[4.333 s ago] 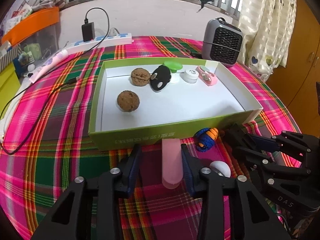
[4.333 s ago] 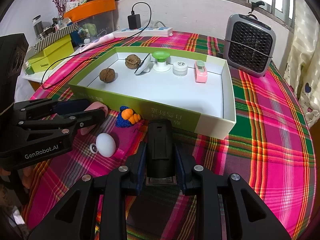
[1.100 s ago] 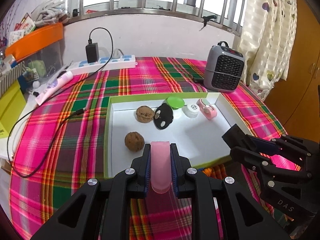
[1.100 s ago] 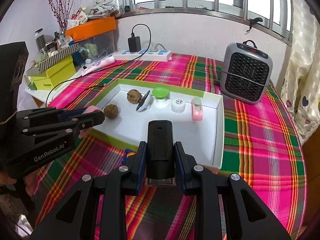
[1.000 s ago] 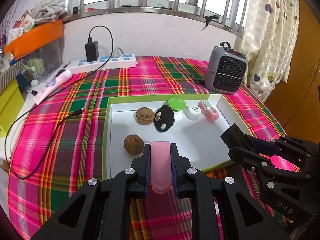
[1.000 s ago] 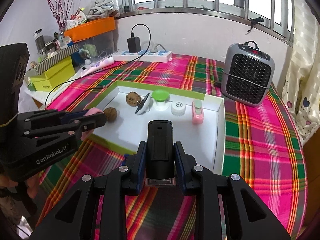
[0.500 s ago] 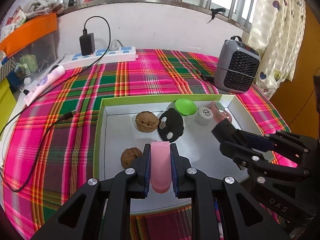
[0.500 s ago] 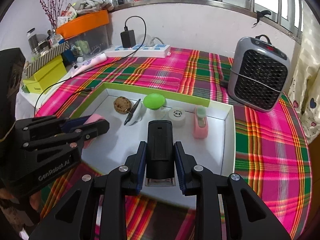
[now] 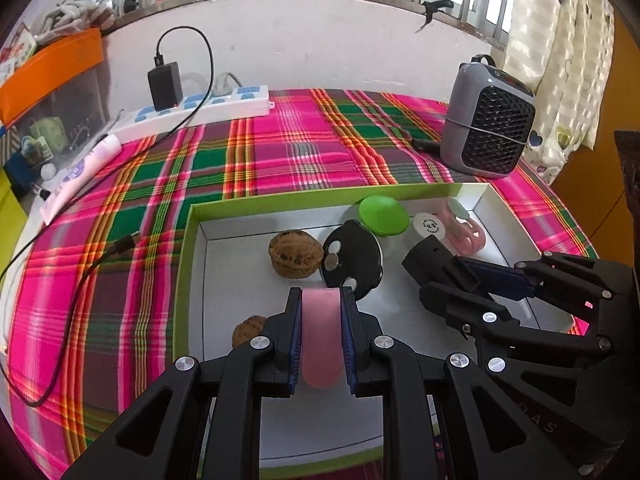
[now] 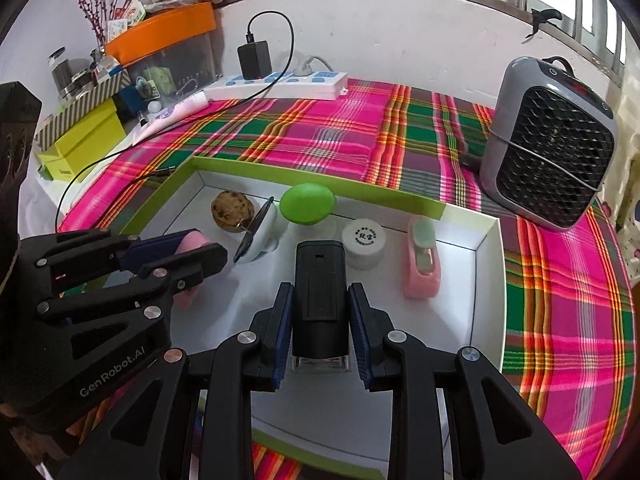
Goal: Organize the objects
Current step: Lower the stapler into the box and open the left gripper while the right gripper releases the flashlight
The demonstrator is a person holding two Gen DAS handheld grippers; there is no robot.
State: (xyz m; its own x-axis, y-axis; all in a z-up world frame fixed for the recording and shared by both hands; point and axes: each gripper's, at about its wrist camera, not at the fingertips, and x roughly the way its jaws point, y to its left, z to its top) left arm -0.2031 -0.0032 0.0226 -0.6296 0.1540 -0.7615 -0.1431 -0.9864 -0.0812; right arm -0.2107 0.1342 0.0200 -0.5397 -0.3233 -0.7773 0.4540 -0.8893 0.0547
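Note:
My left gripper (image 9: 320, 336) is shut on a pink oblong piece (image 9: 321, 336) and hangs over the white floor of a green-rimmed box (image 9: 188, 248). My right gripper (image 10: 320, 328) is shut on a black block-shaped device (image 10: 319, 304) over the same box (image 10: 486, 280), to the right of the left gripper (image 10: 192, 258). Along the box's far wall sit a walnut (image 9: 295, 253), a black-and-white disc (image 9: 352, 258), a green cap (image 9: 383, 210), a white round jar (image 9: 430, 226) and a pink dispenser (image 9: 466, 230). A second walnut (image 9: 248, 330) lies partly hidden behind my left finger.
A plaid cloth (image 9: 280, 152) covers the table. A grey heater (image 10: 554, 140) stands at the back right. A power strip (image 9: 200, 110) with a black charger and its cable (image 9: 60, 280) lie at the back left. Boxes and an orange-lidded bin (image 10: 160, 32) crowd the left edge.
Both grippers have moved forward and a little down, from the box's near edge to over its floor, each still holding its object. The box's contents look nearer and larger.

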